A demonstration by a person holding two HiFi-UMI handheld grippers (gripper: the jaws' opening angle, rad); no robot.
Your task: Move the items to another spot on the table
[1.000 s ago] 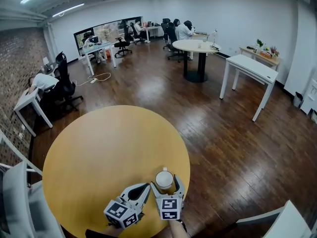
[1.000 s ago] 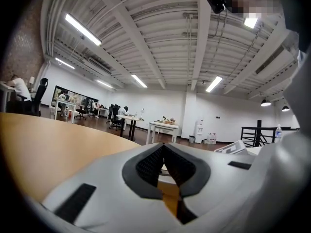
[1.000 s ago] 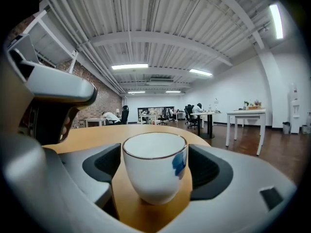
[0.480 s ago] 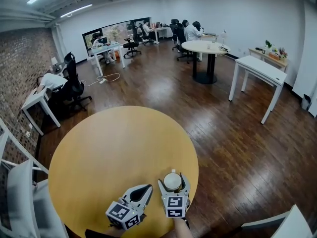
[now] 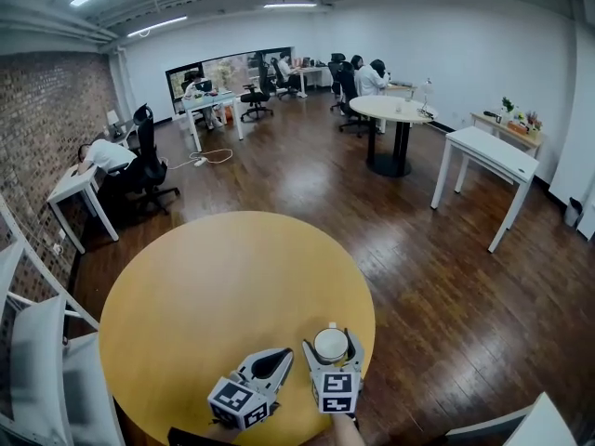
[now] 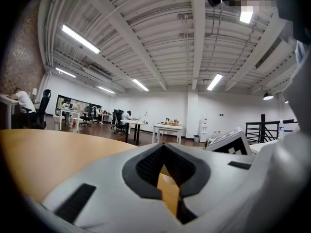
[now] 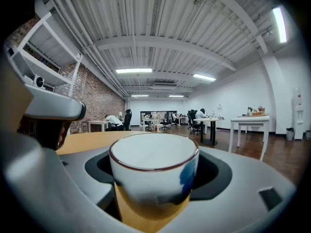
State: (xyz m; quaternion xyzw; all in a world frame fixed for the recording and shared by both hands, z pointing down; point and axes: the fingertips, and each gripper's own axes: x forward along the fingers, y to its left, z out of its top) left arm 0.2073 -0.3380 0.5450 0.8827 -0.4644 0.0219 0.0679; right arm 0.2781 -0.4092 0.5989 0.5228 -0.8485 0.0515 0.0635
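A white cup (image 5: 330, 344) with a dark rim and a blue mark stands on the round yellow table (image 5: 214, 286), near its front right edge. My right gripper (image 5: 331, 340) has a finger on each side of the cup and is shut on it. In the right gripper view the cup (image 7: 153, 171) fills the gap between the jaws, its base on the tabletop. My left gripper (image 5: 279, 357) rests just left of it, shut and holding nothing. In the left gripper view only a thin slit of table shows between its fingers (image 6: 146, 166).
The table's edge drops to a dark wooden floor (image 5: 437, 295) just right of the cup. A white chair (image 5: 37, 360) stands at the table's left. Farther off are a round table (image 5: 392, 110), a white desk (image 5: 488, 151) and seated people at desks.
The head view has lifted a little and shows more of the room. The right gripper's fingers have drawn in around the cup. Both grippers stay at the table's front right.
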